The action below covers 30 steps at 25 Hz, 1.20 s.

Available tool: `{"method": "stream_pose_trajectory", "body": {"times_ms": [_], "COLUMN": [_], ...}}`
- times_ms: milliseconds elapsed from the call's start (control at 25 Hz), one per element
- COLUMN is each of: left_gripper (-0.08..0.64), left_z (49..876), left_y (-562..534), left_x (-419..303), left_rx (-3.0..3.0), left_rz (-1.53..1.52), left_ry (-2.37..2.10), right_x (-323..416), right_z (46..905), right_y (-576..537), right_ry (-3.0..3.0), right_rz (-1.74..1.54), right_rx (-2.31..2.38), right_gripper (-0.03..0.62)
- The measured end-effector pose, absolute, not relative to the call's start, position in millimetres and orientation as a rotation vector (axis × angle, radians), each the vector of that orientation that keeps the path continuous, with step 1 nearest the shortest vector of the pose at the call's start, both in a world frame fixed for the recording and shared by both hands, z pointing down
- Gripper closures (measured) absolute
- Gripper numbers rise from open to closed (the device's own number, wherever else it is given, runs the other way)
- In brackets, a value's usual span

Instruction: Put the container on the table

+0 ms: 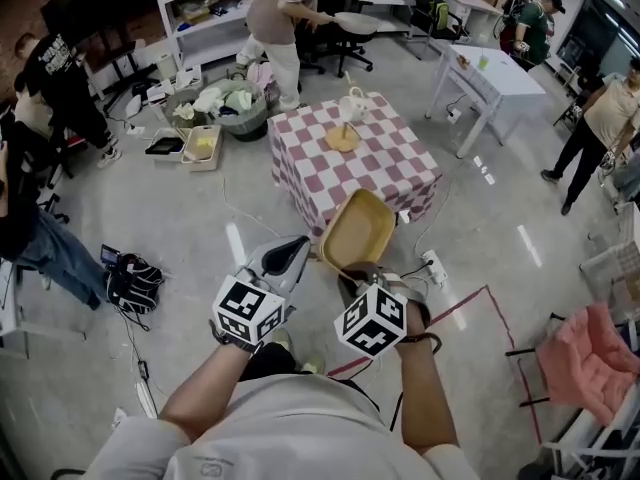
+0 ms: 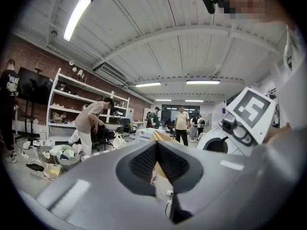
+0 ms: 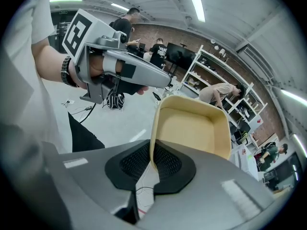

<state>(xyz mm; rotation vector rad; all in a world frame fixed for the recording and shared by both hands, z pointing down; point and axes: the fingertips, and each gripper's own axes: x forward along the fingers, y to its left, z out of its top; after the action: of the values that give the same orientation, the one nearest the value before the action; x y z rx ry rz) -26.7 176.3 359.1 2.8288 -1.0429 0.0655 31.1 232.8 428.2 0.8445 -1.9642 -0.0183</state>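
A tan, shallow container [image 1: 358, 233] hangs tilted in the air in front of me, its hollow side facing up. My right gripper [image 1: 352, 273] is shut on its near rim. In the right gripper view the rim [image 3: 152, 147] sits between the black pads. My left gripper [image 1: 290, 251] floats just left of the container with its jaws together and nothing in them; its body [image 3: 120, 73] also shows in the right gripper view. The table [image 1: 385, 168], under a pink-and-white checked cloth, stands a step ahead with a white jug [image 1: 352, 103] and a yellow disc [image 1: 342, 139] on it.
A basket of clothes [image 1: 235, 108] and flat bins [image 1: 200, 146] lie left of the table. A white desk [image 1: 495, 78] stands at the back right. A power strip [image 1: 433, 266] and red floor tape [image 1: 500, 308] are by my feet. Several people stand around.
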Motion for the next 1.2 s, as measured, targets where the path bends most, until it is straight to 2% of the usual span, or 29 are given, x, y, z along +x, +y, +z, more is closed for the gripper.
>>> {"method": "stream_pose_trajectory", "body": {"times_ms": [480, 1200], "left_gripper": [0.554, 0.554], "left_z": [375, 428], "left_y": [114, -71], "left_x": [-14, -19], "left_rx": [2.812, 2.787], "left_rz": [0.054, 0.133], "left_ry": [-1.01, -0.861], "right_x": [42, 27], "right_z": [448, 512], "right_y": [176, 9], "right_ry": [-1.925, -1.825], "right_rz": [0.021, 0.176], "right_rx": [0.843, 0.833], "right_gripper": [0.563, 0.563]}}
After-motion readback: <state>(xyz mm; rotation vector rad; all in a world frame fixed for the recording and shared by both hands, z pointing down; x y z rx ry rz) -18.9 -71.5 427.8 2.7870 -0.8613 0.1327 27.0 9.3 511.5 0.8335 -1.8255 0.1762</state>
